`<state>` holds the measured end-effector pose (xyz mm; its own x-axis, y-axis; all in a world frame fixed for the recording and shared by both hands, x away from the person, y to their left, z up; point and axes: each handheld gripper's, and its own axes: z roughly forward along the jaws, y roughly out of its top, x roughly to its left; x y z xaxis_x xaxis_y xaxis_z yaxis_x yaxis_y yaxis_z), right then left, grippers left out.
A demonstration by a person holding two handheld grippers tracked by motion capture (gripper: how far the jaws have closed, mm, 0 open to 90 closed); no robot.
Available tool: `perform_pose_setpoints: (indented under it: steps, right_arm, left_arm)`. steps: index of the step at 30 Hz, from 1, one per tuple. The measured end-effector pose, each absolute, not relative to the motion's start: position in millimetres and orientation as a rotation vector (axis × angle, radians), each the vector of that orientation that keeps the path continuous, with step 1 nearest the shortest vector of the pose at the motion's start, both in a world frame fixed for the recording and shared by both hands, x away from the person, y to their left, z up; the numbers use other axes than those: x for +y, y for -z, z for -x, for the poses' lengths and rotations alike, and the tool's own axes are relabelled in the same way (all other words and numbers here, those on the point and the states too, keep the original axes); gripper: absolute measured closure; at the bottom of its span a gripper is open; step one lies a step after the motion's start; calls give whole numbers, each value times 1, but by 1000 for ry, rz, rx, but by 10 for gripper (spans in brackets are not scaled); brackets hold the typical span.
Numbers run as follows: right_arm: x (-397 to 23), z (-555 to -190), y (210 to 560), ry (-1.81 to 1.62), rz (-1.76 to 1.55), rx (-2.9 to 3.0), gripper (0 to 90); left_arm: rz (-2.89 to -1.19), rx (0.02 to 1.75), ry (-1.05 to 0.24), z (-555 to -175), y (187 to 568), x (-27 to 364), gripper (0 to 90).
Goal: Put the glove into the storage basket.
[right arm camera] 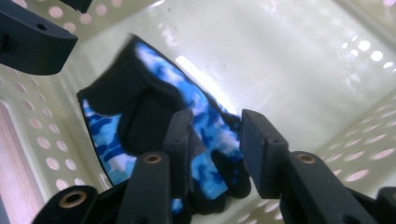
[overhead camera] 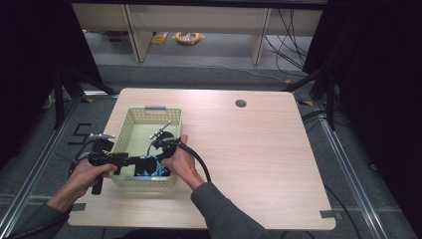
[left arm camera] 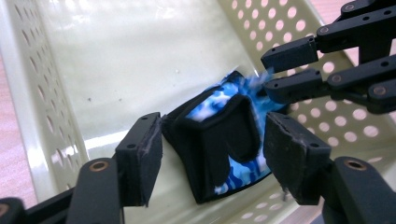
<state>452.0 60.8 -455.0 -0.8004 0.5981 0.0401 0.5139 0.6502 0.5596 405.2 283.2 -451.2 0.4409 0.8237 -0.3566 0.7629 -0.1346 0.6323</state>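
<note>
Both hand-held grippers, left (left arm camera: 212,154) and right (right arm camera: 215,149), are open around the glove (left arm camera: 224,135) in the basket (overhead camera: 130,122); lift them out slowly.

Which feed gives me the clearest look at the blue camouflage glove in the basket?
The left gripper view: the blue camouflage glove with black trim lies sharp between open jaws on the pale perforated plastic basket floor. The right gripper view shows it closer but blurred. The high view shows a small blue patch.
</note>
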Motion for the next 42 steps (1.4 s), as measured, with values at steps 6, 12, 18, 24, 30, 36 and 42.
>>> perform_pose_setpoints:
  steps: [6, 12, 18, 24, 30, 36, 42]
  right_arm:
    - [54, -452, 446, -911, -917, 2686, 582]
    - [48, -448, 435, -984, -895, 2666, 534]
    - [35, -438, 418, -1064, -856, 2650, 490]
    - [15, -424, 407, -1133, -805, 2627, 467]
    - [-10, -410, 399, -1181, -843, 2607, 448]
    - [-35, -400, 395, -1235, -856, 2573, 435]
    - [-53, -394, 395, -1261, -848, 2560, 432]
  left_arm:
    - [-1876, 1314, -105, -401, 443, 279, 363]
    - [-1857, 1297, -118, -397, 436, 272, 342]
    - [-1847, 1271, -110, -389, 431, 265, 313]
    - [-1822, 1237, -94, -380, 427, 256, 305]
    - [-1807, 1185, -95, -371, 418, 243, 275]
    - [-1814, 1152, -91, -363, 413, 230, 253]
    - [-1813, 1131, -80, -359, 412, 218, 247]
